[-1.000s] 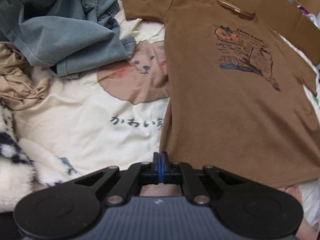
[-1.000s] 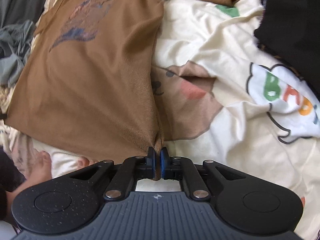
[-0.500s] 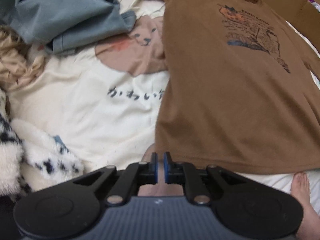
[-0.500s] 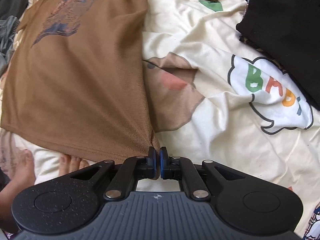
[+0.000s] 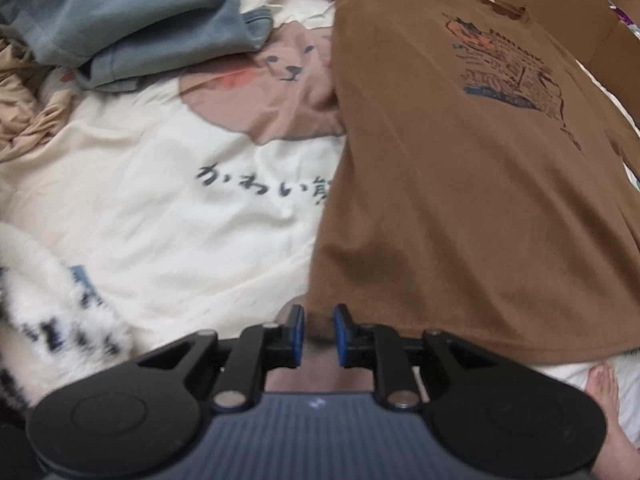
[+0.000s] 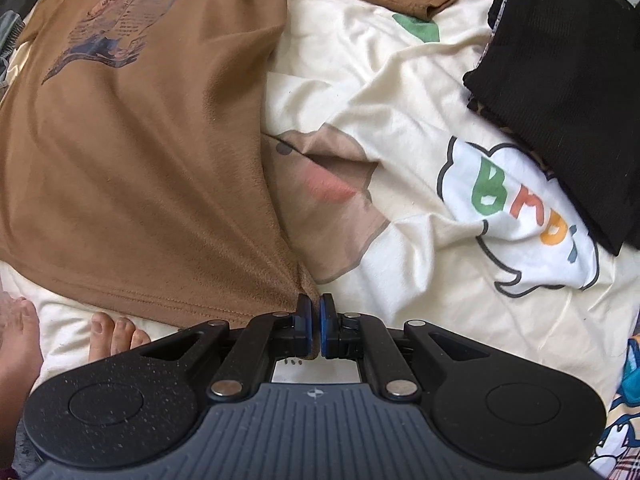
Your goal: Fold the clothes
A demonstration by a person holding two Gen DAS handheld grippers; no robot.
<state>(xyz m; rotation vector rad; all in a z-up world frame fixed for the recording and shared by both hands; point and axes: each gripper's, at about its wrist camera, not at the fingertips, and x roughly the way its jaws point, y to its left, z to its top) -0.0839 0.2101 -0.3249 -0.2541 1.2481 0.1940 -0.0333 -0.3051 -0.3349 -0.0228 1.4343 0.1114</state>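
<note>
Pinching the bottom hem corner of the brown T-shirt point(image 6: 152, 168), your right claw point(image 6: 315, 322) has its blue pads shut on the cloth, and a small ridge of fabric rises from the hem into the jaws, so that corner is raised a little while the rest of the shirt lies spread. Your left claw point(image 5: 319, 334) stands at the opposite bottom corner, and its jaws are opening: a clear gap shows between the pads, with the shirt's corner lying at their tips, seemingly no longer pressed by either pad. The shirt lies print side up, flat on the bed's cartoon-printed bedsheet point(image 5: 168, 220), its collar at the far end against a sheet of cardboard point(image 5: 576, 28) and both sleeves spread out, which is the lay you want before any fold. Holding both hem corners makes sense for pulling the body straight and square; letting one go suggests, to my eye, that the shirt is now flat enough. A heap of blue-grey clothes point(image 5: 132, 24) sits just beside the left sleeve, and a black garment point(image 6: 568, 80) lies near the right sleeve. Your bare toes point(image 6: 116, 336) rest just below the hem.
</note>
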